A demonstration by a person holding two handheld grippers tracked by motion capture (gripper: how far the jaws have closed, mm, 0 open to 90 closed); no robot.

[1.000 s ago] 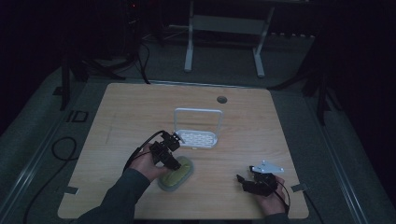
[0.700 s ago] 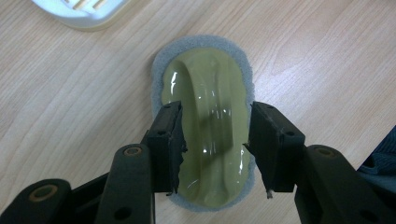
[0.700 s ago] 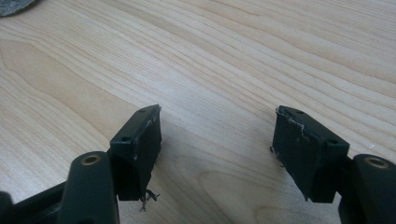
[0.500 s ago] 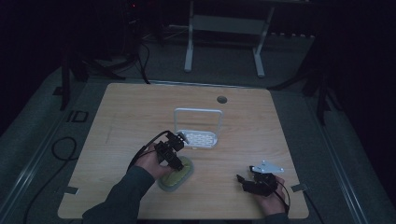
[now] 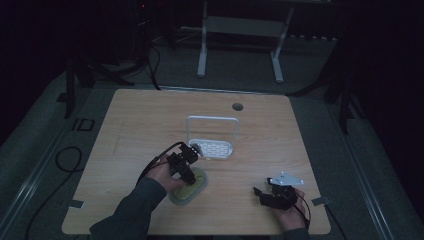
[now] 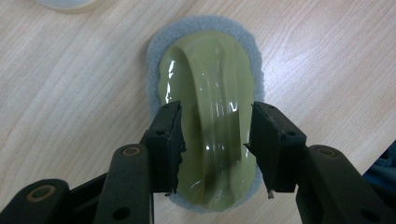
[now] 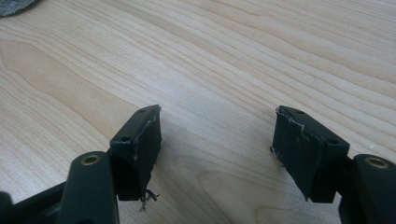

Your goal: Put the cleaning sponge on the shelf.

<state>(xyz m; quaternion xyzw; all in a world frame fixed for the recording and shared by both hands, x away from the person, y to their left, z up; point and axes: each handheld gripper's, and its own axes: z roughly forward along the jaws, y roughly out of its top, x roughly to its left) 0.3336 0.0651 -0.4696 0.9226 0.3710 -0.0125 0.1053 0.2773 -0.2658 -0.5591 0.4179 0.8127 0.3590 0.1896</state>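
A scrubber with a glossy olive-green handle on a grey pad lies flat on the wooden table, also seen in the high view. My left gripper points down over it, and its fingers straddle the raised ridge of the handle. Its jaws have just been opening and the ridge sits between them with thin gaps, so nothing is gripped. In the high view the left gripper is over the scrubber's near-left end. My right gripper stands open over bare wood, at the front right of the table.
A white wire-framed rack stands just behind the scrubber near the table's middle. A round cable hole is at the back. A grey edge of the scrubber pad shows in the right gripper view. Cables trail off the left side.
The left gripper stays over the scrubber with barely any shift. The right gripper has kept still.
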